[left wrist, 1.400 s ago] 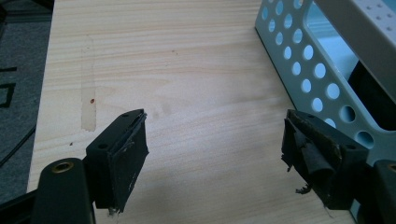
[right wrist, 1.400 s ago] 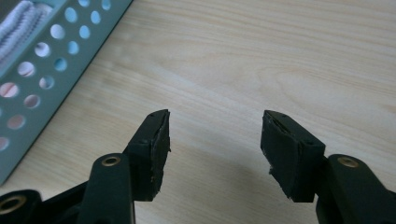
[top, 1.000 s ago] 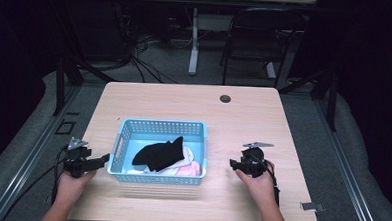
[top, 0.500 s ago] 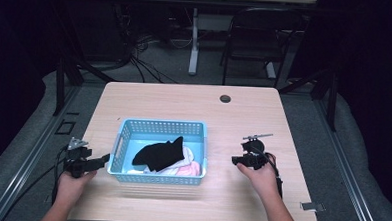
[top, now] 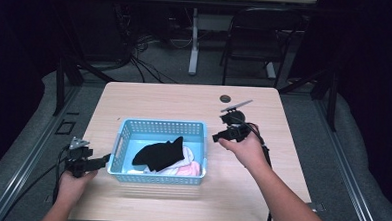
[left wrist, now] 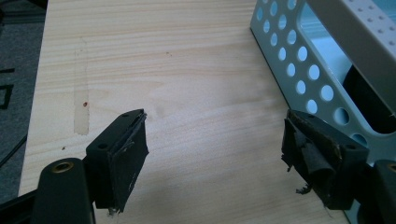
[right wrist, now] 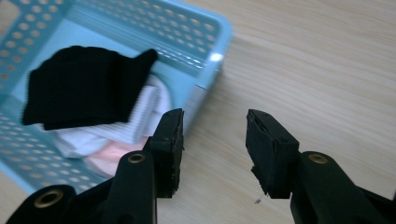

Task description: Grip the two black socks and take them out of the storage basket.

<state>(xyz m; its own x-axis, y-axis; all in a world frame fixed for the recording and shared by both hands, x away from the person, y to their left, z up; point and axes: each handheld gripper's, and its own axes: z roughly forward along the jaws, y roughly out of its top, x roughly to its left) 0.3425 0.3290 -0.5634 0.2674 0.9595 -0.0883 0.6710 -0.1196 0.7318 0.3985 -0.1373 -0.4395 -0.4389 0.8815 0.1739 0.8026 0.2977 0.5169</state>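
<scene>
High view: we see a blue basket (top: 159,126) near the front middle of the wooden table (top: 149,101); we place everything else by that basket.
Basket contents: we see a black garment (top: 159,154) lying on top of white cloth (top: 184,156) and pink cloth (top: 189,169), all inside the basket, toward its near right part.
Left gripper: we see the left gripper (top: 103,160) just beside the basket's left wall, near its front corner, pointing at it; whether it touches the wall we cannot tell.
Left gripper view: we see the left gripper's jaws spread wide apart with bare table between them and nothing held; the basket's holed wall (left wrist: 299,70) runs close by one jaw.
Right gripper: we see the right gripper (top: 217,138) just to the right of the basket, beside its right wall, raised in the hand (top: 245,147).
Right gripper view: we see its jaws parted with only table wood in the gap, gripping nothing; the basket's corner (right wrist: 219,56) lies just beyond one jaw, and the black garment (right wrist: 84,86) sits further in.
Small dark disc (top: 225,98): we see it on the table beyond the basket, well apart, toward the far right.
</scene>
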